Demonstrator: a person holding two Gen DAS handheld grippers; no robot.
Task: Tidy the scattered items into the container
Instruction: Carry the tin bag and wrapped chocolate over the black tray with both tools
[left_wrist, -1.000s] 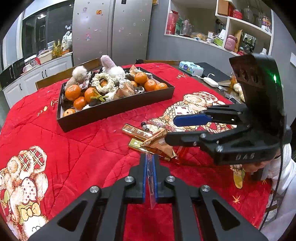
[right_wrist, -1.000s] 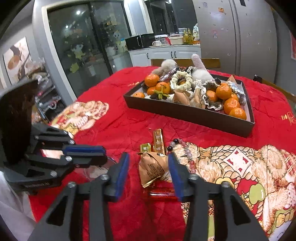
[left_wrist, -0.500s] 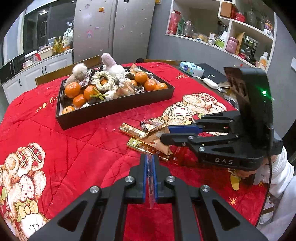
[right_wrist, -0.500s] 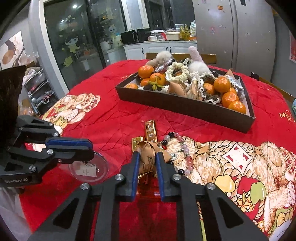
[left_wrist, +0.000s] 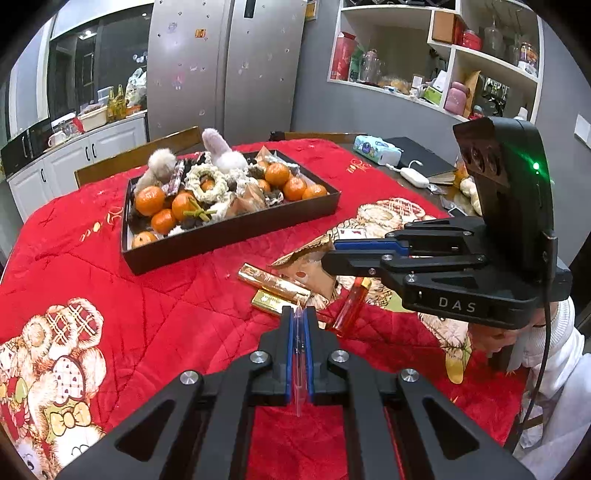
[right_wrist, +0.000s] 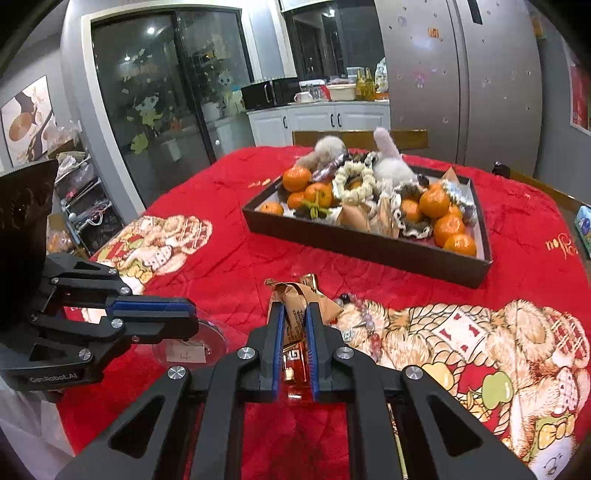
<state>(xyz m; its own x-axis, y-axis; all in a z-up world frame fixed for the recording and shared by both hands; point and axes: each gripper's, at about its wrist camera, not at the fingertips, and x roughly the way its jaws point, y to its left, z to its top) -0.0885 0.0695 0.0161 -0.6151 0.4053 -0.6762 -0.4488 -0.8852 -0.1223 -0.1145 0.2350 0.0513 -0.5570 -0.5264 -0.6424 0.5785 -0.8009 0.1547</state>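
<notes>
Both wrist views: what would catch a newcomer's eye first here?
The dark rectangular tray heaped with oranges and fluffy trinkets sits far back on the bright red quilted tablecloth. Nearer, the right gripper has its jaws shut on a brown crinkled snack packet above gold foil bars. The left gripper pinches a thin clear plastic disc.

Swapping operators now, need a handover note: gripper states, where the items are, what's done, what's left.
Left gripper: shut on a clear plastic disc.
Right gripper: shut on the brown snack packet, above the cloth.
Tray: already holds oranges, scrunchies, fluffy items and wrappers.
Left on the red tablecloth: gold bars, red lighter, bead bracelet.
Next, probably: carry the packet to the tray.
</notes>
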